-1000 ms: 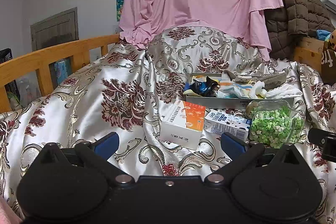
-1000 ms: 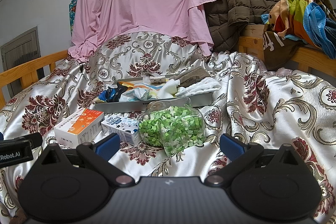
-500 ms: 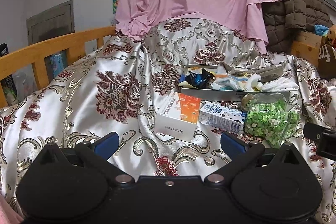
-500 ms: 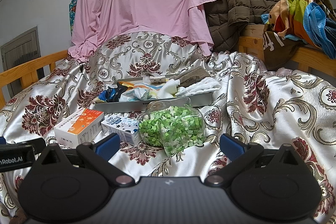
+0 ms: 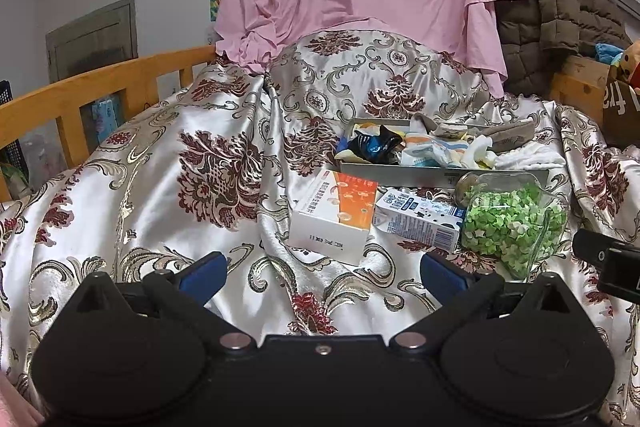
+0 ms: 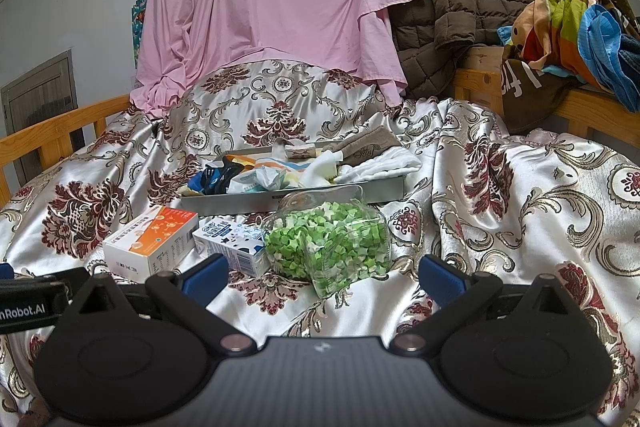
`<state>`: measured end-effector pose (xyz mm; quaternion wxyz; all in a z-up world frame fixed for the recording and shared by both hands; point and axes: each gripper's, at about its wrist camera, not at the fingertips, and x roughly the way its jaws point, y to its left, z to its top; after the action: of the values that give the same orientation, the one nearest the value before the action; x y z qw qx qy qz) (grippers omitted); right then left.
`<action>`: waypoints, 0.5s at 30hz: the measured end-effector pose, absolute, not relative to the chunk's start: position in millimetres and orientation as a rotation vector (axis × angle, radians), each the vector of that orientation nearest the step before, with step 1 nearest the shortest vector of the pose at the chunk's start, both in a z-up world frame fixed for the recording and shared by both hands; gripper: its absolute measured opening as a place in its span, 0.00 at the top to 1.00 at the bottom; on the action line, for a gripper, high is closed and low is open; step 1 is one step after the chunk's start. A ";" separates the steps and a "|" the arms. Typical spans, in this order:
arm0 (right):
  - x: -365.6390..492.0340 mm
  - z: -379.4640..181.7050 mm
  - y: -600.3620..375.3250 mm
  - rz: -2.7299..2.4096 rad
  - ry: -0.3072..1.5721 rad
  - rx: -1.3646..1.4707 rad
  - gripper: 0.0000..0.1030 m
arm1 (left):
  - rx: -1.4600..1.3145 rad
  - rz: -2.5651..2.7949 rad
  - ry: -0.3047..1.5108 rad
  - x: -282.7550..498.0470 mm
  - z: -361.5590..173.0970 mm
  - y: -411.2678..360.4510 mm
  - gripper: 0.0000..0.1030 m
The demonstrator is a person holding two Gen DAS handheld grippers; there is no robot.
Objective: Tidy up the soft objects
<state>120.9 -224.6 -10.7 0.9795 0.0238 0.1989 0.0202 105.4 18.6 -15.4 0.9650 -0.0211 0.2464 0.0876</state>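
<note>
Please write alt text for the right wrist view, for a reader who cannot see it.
The open right gripper hovers over a floral satin bedspread, empty, facing a clear container of green pieces. Beyond it is a grey tray of socks and cloths, with an orange-white box and milk carton at left.

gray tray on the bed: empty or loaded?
Loaded. The gray tray is heaped with socks and cloths; a white cloth spills over its right rim.
</note>
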 end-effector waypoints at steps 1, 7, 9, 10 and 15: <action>121.0 -10.6 -224.5 0.040 0.401 0.048 0.00 | -0.043 0.176 0.499 105.3 -15.5 18.7 0.01; 121.2 -10.9 -224.5 0.039 0.402 0.048 0.00 | -0.043 0.176 0.500 105.2 -15.6 18.3 0.01; 121.3 -10.9 -224.5 0.040 0.401 0.048 0.00 | -0.043 0.178 0.501 105.1 -15.6 18.4 0.01; 121.3 -10.9 -224.5 0.040 0.401 0.048 0.00 | -0.044 0.178 0.500 105.0 -15.4 18.5 0.01; 121.2 -11.1 -224.5 0.040 0.402 0.048 0.00 | -0.042 0.179 0.499 104.7 -15.2 18.6 0.01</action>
<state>121.2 -224.5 -11.1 0.9794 0.0238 0.1996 0.0196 104.7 18.6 -15.2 0.9649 -0.0207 0.2465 0.0884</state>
